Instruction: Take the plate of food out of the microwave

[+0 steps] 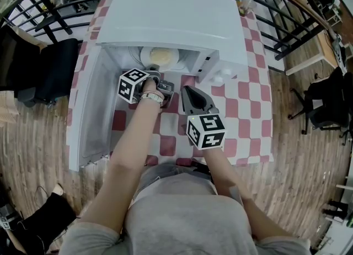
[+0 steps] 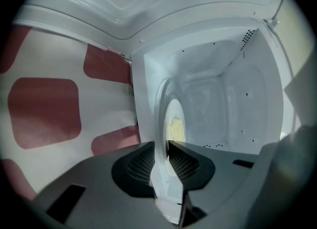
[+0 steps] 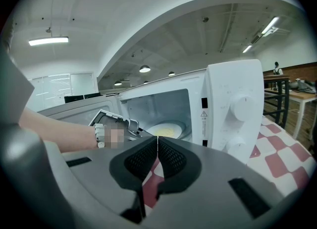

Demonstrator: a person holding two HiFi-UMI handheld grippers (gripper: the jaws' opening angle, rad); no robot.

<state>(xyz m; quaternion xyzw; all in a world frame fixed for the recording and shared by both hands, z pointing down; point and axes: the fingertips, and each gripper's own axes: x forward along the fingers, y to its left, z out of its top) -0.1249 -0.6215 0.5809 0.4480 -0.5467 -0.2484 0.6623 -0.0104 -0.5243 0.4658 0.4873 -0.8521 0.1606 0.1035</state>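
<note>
Left tool point(image 1: 155, 75) point(image 2: 167, 146): reached into the open microwave, jaws closed on the near rim of the plate, the white edge filling the gap between the pads.
Plate point(image 1: 148, 56) point(image 2: 170, 105): white, inside the microwave cavity; seen edge-on in the left gripper view.
Food point(image 1: 164, 56) point(image 2: 176, 124) point(image 3: 166, 131): a pale yellow portion lying on the plate.
Right tool point(image 1: 186, 89) point(image 3: 157, 142): jaws closed together with nothing between them, held over the counter just in front of the microwave, beside the left tool and apart from the plate.
Microwave point(image 1: 171, 22) point(image 3: 233, 109): white, standing on the counter, with two round dials point(image 3: 242, 107) on its right-hand panel.
Door point(image 1: 91, 110) point(image 3: 67, 110): swung wide open to the person's left.
Counter point(image 1: 242, 110) point(image 2: 44, 109) point(image 3: 282, 158): covered in a red-and-white checked cloth; it carried the microwave.
</note>
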